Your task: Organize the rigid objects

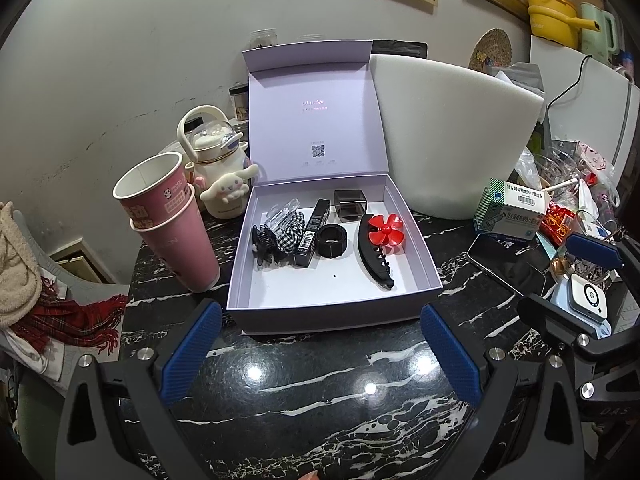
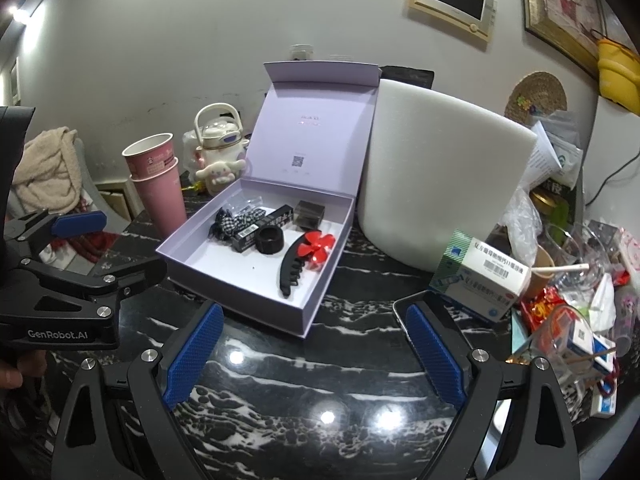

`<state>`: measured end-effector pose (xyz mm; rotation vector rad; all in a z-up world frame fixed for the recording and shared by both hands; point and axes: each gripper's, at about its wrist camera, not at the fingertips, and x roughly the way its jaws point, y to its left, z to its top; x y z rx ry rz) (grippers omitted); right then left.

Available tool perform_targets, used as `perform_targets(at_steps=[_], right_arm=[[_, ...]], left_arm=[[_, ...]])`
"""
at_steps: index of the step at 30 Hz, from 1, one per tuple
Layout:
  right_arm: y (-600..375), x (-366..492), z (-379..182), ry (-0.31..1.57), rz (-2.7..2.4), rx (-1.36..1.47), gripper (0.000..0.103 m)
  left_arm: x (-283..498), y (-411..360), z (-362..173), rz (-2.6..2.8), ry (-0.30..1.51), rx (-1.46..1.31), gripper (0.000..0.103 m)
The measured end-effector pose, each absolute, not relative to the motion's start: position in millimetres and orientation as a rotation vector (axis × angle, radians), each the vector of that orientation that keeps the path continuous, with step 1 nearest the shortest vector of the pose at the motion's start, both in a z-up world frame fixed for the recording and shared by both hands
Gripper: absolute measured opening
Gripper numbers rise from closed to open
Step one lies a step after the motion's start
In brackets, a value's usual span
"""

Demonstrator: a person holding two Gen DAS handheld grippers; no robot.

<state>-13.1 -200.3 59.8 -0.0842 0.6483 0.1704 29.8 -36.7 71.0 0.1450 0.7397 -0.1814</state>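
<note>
Both grippers are held above the bare front of the counter [image 1: 320,400], empty: the left gripper [image 1: 320,354] with jaws spread wide, the right gripper [image 2: 316,354] likewise wide apart. The task's things lie in the open box [image 1: 240,264], which stands mid-counter with its lid propped up toward the rear edge. Counted inside: one long black clip [image 1: 374,250], one red flower clip [image 1: 386,230] resting against it, one black ring [image 1: 331,241], one dark carton [image 1: 312,234], one smoky cube [image 1: 350,204], one checked scrunchie [image 1: 289,234], one small black claw clip [image 1: 262,242], and at least one clear clip [image 1: 282,210]; its exact number cannot be told. All are judged light. The long clip is stiff and smooth, best taken across its narrow middle, clear of the teeth. The flower's petals look thin and breakable; hold is better taken at the hub. The carton offers flat parallel sides and should grip easily. The ring and cube look glossy, so slipping is likely. The scrunchie is soft, not rigid. Outside the box: two stacked pink cups [image 1: 172,216] toward the left edge, one phone [image 1: 500,264] toward the right edge.
</note>
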Motion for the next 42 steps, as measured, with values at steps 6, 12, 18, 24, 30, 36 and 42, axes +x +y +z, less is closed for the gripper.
perform_targets(at_steps=[6, 12, 18, 24, 30, 36, 42], right_arm=[[-201.0, -12.7, 59.8, 0.649, 0.170, -0.085, 0.094], [-201.4, -12.3, 59.6, 0.651, 0.169, -0.086, 0.094], [-201.6, -12.2, 59.7, 0.653, 0.169, -0.087, 0.094], [-201.8, -12.4, 58.5, 0.654, 0.168, -0.091, 0.094], [-201.7, -11.5, 58.0, 0.656, 0.167, -0.095, 0.094], [-203.7, -11.4, 57.4, 0.659, 0.163, -0.094, 0.094], [-205.2, -11.5, 57.1, 0.660, 0.160, -0.092, 0.094]], left_arm=[[29.9, -36.7, 70.9, -0.182, 0.740, 0.145, 0.101], [29.2, -36.9, 70.1, -0.182, 0.741, 0.147, 0.101], [28.6, -37.2, 69.1, -0.179, 0.743, 0.152, 0.101], [28.3, -37.1, 69.2, -0.182, 0.744, 0.152, 0.101], [27.9, -37.4, 68.9, -0.186, 0.750, 0.155, 0.101], [28.2, -37.7, 69.0, -0.187, 0.748, 0.162, 0.101], [29.3, -36.8, 68.3, -0.190, 0.756, 0.156, 0.101]])
